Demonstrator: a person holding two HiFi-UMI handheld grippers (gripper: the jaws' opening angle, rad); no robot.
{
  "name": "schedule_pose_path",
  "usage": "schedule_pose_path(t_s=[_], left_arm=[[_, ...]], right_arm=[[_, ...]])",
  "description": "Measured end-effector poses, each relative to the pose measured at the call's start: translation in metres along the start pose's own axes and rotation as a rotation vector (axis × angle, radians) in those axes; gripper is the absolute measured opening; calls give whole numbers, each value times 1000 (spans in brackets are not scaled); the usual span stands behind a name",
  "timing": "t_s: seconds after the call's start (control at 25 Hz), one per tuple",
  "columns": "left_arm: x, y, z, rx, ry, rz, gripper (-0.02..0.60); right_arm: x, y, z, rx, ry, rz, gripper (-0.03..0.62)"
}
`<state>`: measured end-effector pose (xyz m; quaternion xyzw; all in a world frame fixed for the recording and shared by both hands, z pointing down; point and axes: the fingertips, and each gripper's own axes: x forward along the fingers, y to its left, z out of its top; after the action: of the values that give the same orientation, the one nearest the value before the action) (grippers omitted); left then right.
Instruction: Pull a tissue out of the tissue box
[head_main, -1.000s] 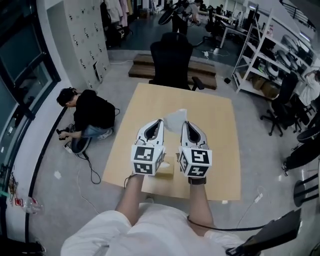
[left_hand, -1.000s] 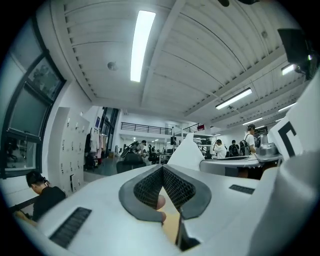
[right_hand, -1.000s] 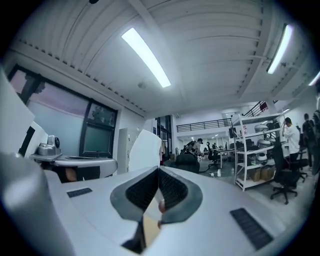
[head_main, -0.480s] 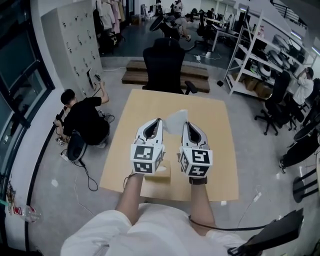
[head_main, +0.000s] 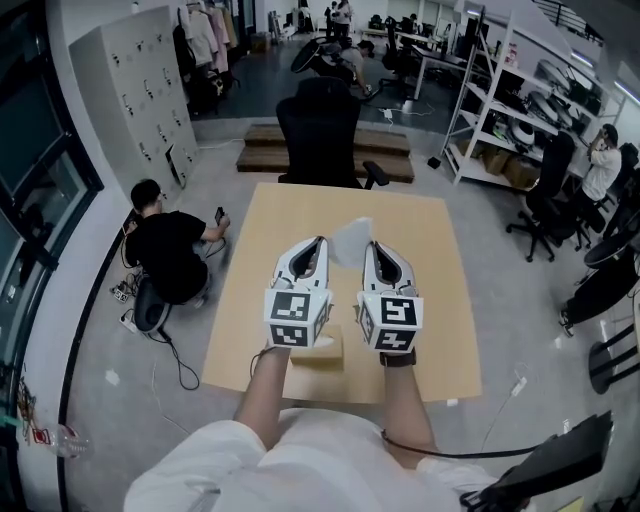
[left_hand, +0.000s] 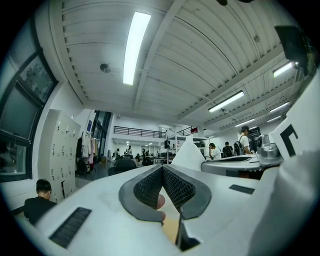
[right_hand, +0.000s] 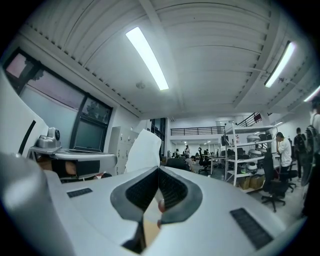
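Big open workshop, strip lights overhead, with a pale wooden surface in the middle of the floor. A black office chair is pushed up to its far edge. Off to the left a person in dark clothes crouches on the floor near a bank of grey lockers, and white shelves run along the right side.

Whoever is doing the job holds both tools side by side over the near half of the surface, pointing away from the body and roughly level. The left gripper has its fingers closed tip to tip with nothing between them. The right gripper also has its fingers together. The white tissue stands up in the air between the two tips, closer to the right one. Its lower corner seems to be pinched at the very tip of the right fingers, though the pinch itself is hard to make out. From there the sheet leans over towards the left gripper without touching it.

The tan tissue box sits on the surface close to its near edge, below the rear ends of both grippers and well back from the raised tissue.
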<state>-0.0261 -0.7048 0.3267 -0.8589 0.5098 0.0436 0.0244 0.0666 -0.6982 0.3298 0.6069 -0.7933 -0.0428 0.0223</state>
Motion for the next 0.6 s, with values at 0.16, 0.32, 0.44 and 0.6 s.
schedule_pose_path(t_s=[0.16, 0.32, 0.44, 0.6], left_arm=[[1, 6, -1, -9, 1, 7, -12], [4, 8, -1, -17, 1, 0, -12], [4, 11, -1, -21, -5, -1, -12], [3, 21, -4, -29, -3, 7, -12]], right_arm=[[3, 2, 0, 0, 1, 0, 6], [8, 2, 0, -2, 1, 2, 6], [10, 5, -1, -4, 2, 3, 6], [14, 12, -2, -7, 5, 4, 6]])
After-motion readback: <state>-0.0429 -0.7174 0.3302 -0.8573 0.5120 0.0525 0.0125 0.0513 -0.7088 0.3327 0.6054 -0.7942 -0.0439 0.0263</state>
